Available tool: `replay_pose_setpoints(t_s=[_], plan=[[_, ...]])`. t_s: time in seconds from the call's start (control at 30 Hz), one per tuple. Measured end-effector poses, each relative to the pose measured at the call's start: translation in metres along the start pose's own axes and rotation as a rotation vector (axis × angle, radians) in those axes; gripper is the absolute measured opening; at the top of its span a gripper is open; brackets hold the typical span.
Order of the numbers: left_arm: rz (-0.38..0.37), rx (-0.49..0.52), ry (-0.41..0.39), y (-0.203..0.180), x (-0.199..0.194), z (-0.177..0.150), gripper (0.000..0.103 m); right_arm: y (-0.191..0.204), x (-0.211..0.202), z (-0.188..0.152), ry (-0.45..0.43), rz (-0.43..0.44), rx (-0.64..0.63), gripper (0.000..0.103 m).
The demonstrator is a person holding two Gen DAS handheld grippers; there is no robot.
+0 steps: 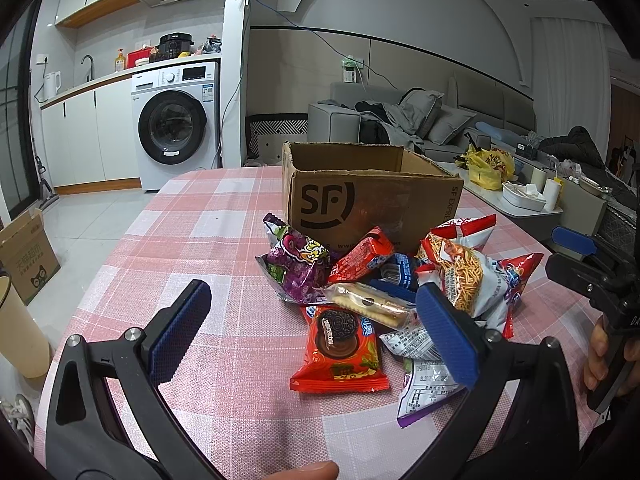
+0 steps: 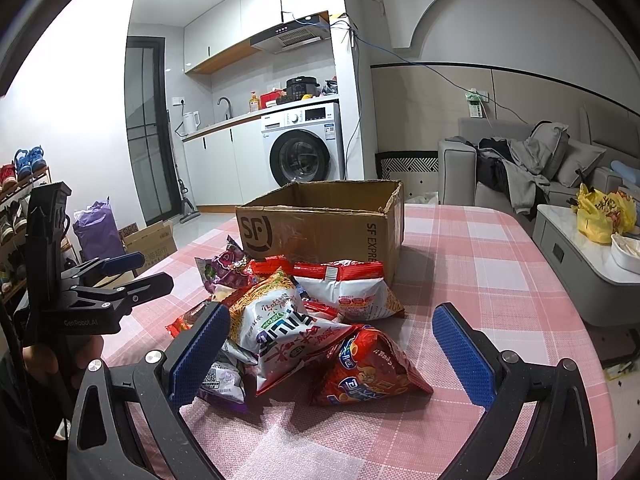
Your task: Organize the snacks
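The snacks (image 1: 384, 292) lie heaped on the checked desk (image 1: 208, 240), just in front of the open, upright box (image 1: 360, 196). Both left tongs (image 1: 312, 328) and right tongs (image 2: 332, 356) are spread wide and grip nothing, hovering at the pile's near edge.

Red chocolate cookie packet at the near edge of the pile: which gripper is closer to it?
Left. The left gripper is open right over the red cookie packet; the right gripper, also open, faces the chip bags on the pile's far side.
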State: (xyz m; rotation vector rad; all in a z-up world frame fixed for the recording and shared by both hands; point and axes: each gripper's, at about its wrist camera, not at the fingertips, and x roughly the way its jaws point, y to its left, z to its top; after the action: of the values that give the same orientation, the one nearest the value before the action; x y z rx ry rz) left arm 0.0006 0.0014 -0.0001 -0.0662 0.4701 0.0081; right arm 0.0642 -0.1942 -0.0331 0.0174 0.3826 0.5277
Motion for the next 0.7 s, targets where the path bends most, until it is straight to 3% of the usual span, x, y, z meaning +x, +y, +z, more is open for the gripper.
replay_pose_setpoints(t_s=[0.7], plan=[[0.000, 0.000, 0.001, -0.0001, 0.0002, 0.0000, 0.102, -0.0006, 0.0004, 0.0001, 0.002, 0.001, 0.003, 0.103]])
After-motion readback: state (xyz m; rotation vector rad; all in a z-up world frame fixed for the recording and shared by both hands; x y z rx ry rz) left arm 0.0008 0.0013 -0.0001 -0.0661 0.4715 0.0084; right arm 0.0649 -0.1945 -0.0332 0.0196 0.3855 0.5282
